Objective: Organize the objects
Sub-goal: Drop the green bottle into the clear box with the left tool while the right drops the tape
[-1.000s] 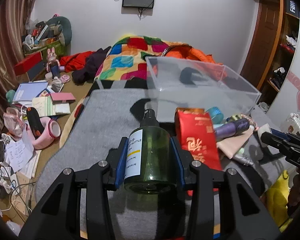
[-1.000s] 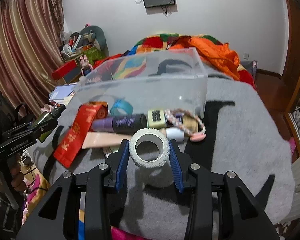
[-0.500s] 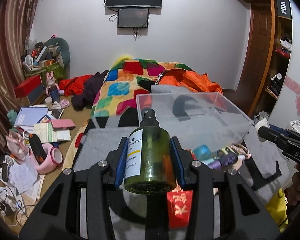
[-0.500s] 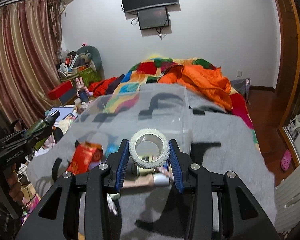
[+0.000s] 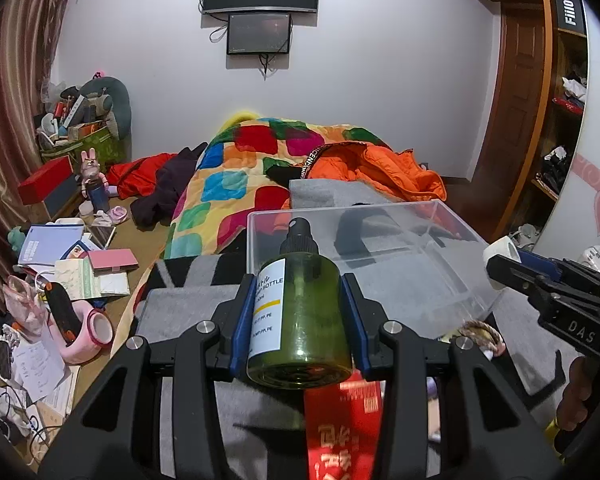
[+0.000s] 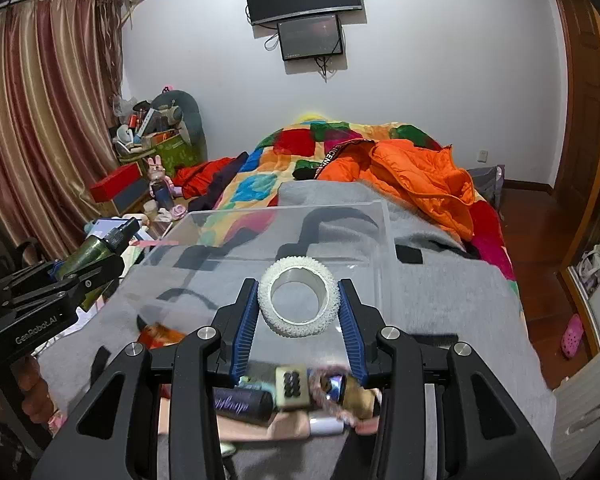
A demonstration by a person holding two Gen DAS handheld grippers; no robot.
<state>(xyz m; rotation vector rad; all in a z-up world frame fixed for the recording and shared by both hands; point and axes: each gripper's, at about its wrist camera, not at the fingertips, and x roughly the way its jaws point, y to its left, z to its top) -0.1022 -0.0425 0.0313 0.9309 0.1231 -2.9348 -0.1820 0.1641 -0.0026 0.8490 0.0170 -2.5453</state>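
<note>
Left gripper [image 5: 300, 312] is clamped on green spray bottle [image 5: 300, 312], right gripper [image 6: 298, 300] on white tape roll [image 6: 298, 298]; both are being held above clear bin's [image 5: 452, 276] near wall. Both should be lowered inside before release.

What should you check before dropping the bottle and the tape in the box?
1. Left gripper pinches the bottle: ok.
2. Right gripper pinches the tape: ok.
3. Box has no lid on top: ok.
4. Room in the box: ok, it looks empty.
5. Both grippers are above the rim: cannot tell; they look near its front edge.
6. The two grippers are apart, not bumping: ok.
</note>
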